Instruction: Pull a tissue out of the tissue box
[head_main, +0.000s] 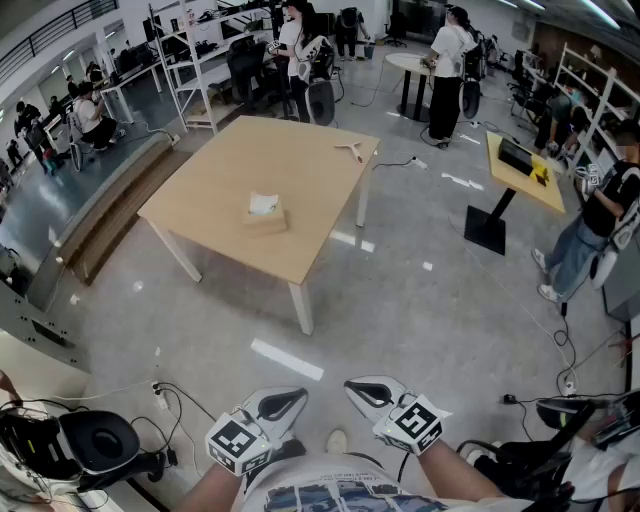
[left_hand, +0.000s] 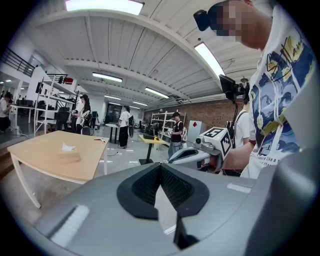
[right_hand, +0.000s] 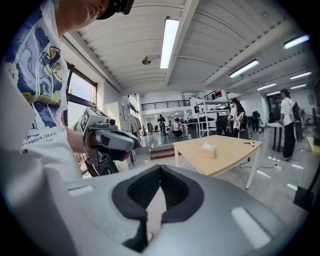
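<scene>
Well ahead of both pairs of tongs, across a wide stretch of shiny grey floor (head_main: 420, 300), stands the pale wooden table (head_main: 310, 150). The tissue box (head_main: 265, 215) sits near its middle, far beyond the tips. A white tissue (head_main: 264, 203) pokes up out of the box's top.

The left tongs (head_main: 285, 403) and the right tongs (head_main: 363, 391) hang side by side, low and close in. Each pair is clenched tight on nothing, the dark pads meeting at the tip.

So, as I read it, the job has not properly begun; the step in hand is the approach. I'd close the whole distance first, until the box lies just in front of the tips and a little below them.

Then one pair should spread its pads and come down over the raised tissue. It should pinch low, near the slot, where the sheet is bunched and strongest.

The other pair, clenched as it is, could rest on the box's top beside the slot. That box looks light and would likely lift with the sheet.

Pull straight up and evenly, so nothing tears.
</scene>
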